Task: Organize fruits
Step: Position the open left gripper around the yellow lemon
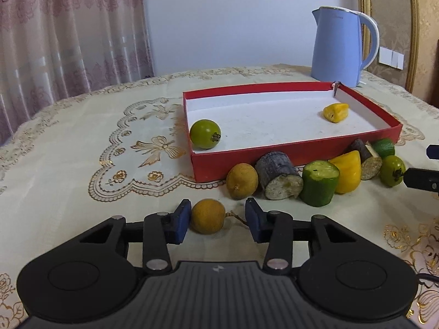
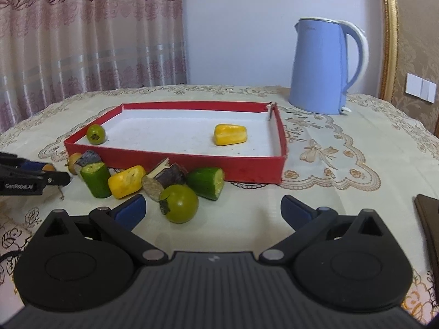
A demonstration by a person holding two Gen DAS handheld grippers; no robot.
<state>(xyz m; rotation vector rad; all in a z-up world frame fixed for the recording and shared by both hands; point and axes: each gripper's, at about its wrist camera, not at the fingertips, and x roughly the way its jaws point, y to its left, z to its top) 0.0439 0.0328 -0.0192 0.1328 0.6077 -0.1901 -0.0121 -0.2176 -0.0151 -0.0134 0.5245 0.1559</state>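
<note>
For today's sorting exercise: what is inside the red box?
Inside the red box lie one green fruit and one yellow piece. Its near wall hides a floor strip.

Two low wrist views — shared red tray

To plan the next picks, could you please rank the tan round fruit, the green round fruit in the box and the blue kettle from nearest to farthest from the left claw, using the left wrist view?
1. Tan round fruit: between the left claw's jaws.
2. Green round fruit: in the red box's near-left corner.
3. Blue kettle: behind the box, far right.
</note>
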